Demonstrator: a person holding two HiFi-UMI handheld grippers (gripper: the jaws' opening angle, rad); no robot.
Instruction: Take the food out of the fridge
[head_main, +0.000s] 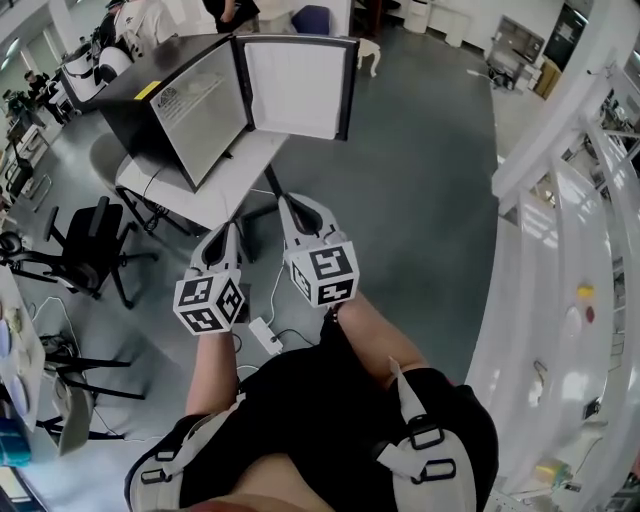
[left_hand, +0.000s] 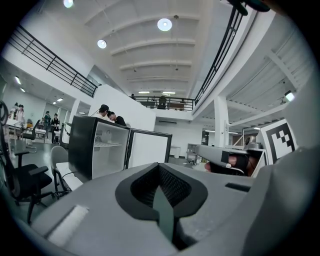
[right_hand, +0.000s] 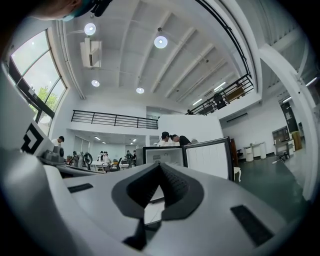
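The fridge (head_main: 190, 100) stands open on the far table (head_main: 212, 196); any food inside cannot be made out. The left gripper (head_main: 231, 230) and right gripper (head_main: 286, 202) hover nearer, both jaws together, holding nothing.

A black swivel office chair (head_main: 88, 245) is seen on the grey floor (head_main: 420, 150), left of a white bench (head_main: 215, 200). What appears to be a white power strip (head_main: 265, 335) lies near the bench's legs. Two people (left_hand: 111, 115) are seen leaning over in the background.
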